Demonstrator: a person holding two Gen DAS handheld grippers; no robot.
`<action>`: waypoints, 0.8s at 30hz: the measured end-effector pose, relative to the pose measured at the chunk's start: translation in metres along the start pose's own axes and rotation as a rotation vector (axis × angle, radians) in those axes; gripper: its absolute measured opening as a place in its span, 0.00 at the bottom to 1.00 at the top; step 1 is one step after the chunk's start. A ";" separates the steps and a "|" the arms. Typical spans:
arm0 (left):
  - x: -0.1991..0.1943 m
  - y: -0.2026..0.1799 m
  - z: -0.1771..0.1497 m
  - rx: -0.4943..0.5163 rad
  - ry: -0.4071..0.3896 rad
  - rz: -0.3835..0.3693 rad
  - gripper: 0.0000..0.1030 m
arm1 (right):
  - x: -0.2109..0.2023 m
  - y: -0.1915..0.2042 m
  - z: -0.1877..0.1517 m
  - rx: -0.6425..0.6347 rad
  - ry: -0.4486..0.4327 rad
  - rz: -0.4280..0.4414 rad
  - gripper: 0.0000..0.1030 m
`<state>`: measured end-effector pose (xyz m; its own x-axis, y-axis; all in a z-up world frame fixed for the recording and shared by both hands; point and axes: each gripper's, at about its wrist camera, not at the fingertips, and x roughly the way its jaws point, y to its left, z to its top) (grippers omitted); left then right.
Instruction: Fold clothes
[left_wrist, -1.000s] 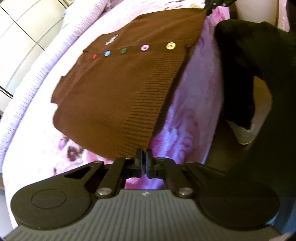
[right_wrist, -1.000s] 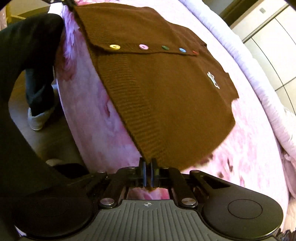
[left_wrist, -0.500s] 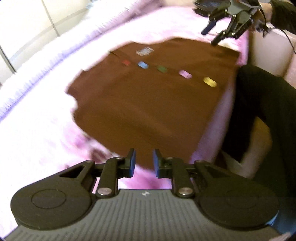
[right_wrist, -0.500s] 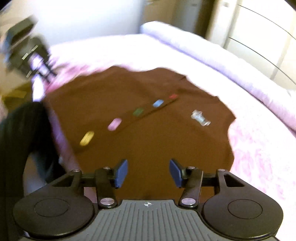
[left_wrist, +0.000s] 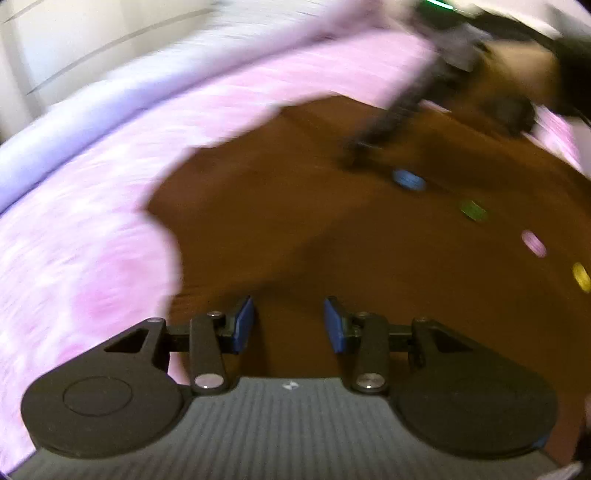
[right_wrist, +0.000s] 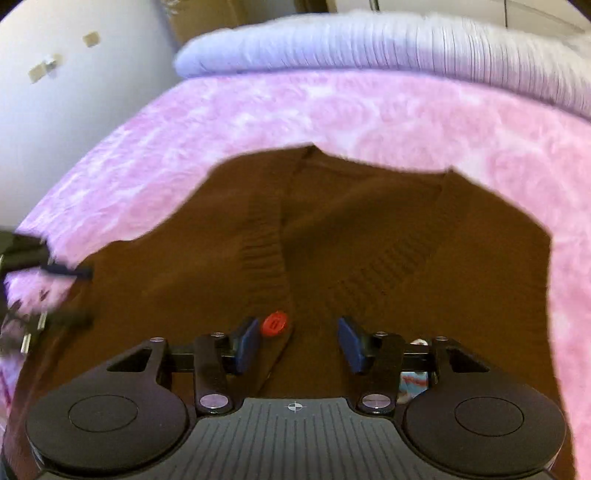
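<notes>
Cardigan (right_wrist: 369, 229) flat on blanket (right_wrist: 332, 110), left gripper (left_wrist: 289, 323) wide, right gripper (right_wrist: 297, 341) wide, red button (right_wrist: 274, 322) only in right view, blue button (left_wrist: 408, 180) only in left view.

Home bedroom: pink fleece blanket (right_wrist: 369, 114), lilac bedding (right_wrist: 369, 40).

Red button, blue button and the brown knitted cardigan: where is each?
Red round button (right_wrist: 273, 323): right wrist view, its centre.
Blue round button (left_wrist: 408, 180): left wrist view, its blurred centre.
Brown knitted cardigan (right_wrist: 369, 221): right wrist view, its fabric below the neckline.
</notes>
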<state>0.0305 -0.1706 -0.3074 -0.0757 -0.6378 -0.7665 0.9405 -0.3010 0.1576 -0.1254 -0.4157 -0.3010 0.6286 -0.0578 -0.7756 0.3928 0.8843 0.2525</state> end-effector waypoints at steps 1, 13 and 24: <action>0.001 -0.007 -0.001 0.029 0.007 -0.003 0.36 | 0.000 0.000 0.001 -0.022 0.005 -0.001 0.21; -0.031 0.088 -0.047 -0.681 -0.075 -0.047 0.40 | -0.003 0.020 -0.012 -0.198 0.035 -0.138 0.14; 0.001 0.130 -0.053 -0.960 -0.110 -0.119 0.02 | -0.014 0.016 -0.017 -0.178 -0.016 -0.112 0.14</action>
<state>0.1702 -0.1729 -0.3201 -0.1721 -0.7183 -0.6741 0.7909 0.3072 -0.5292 -0.1398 -0.3928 -0.2960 0.5992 -0.1662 -0.7832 0.3365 0.9399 0.0581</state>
